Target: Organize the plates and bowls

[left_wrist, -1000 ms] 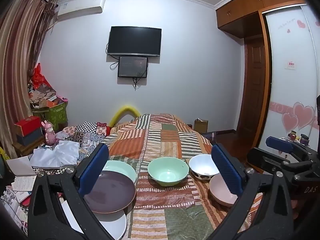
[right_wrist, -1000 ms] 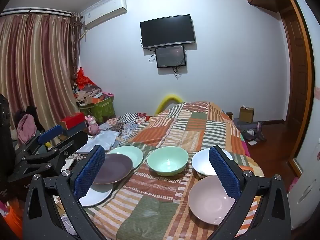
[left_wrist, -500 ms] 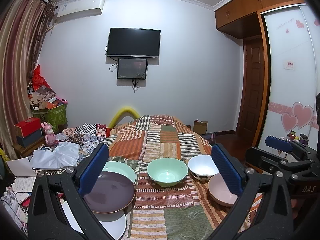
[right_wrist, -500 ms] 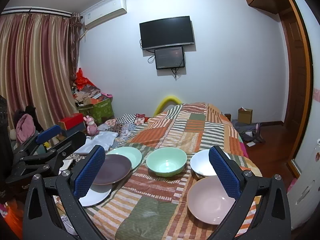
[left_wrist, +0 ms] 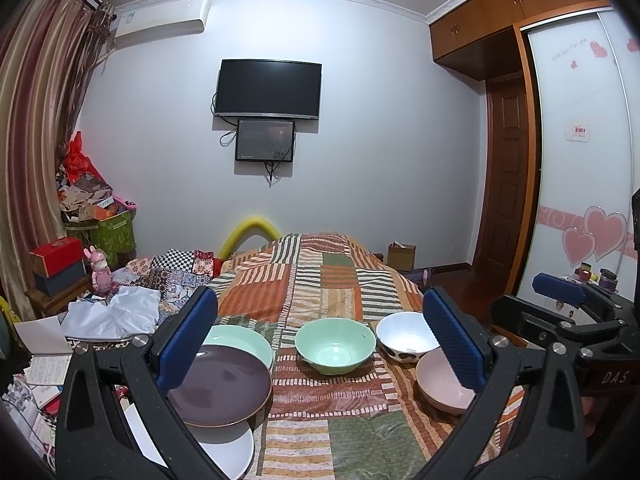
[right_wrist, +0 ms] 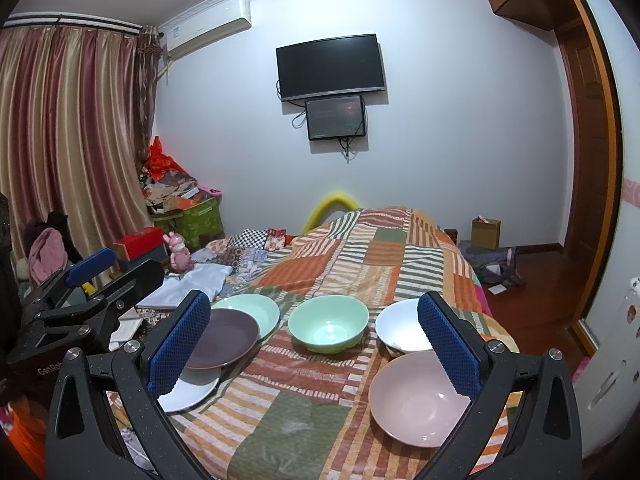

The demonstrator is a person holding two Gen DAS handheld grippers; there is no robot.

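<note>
On the patchwork bedspread (left_wrist: 304, 284) (right_wrist: 360, 256) lie three overlapping plates at the left: a dark purple plate (left_wrist: 220, 392) (right_wrist: 222, 338) on top, a pale green plate (left_wrist: 240, 340) (right_wrist: 252, 308) behind it, a white plate (left_wrist: 228, 448) (right_wrist: 190, 392) under its near edge. To their right sit a mint green bowl (left_wrist: 335, 344) (right_wrist: 328, 326), a white bowl (left_wrist: 406, 336) (right_wrist: 400, 326) and a pink bowl (left_wrist: 438, 380) (right_wrist: 416, 396). My left gripper (left_wrist: 320, 340) and my right gripper (right_wrist: 314, 344) both hover open above the dishes, holding nothing. Each shows at the edge of the other's view.
Clothes and papers (left_wrist: 112, 312) clutter the bed's left side, with boxes (right_wrist: 140, 244) and a green bin (right_wrist: 192, 220) by the curtain. A wardrobe (left_wrist: 580, 180) and door (left_wrist: 504, 184) stand at the right. A cardboard box (right_wrist: 486, 232) sits on the wooden floor.
Both views have drifted very slightly; the dishes lie where they were and both grippers stay open.
</note>
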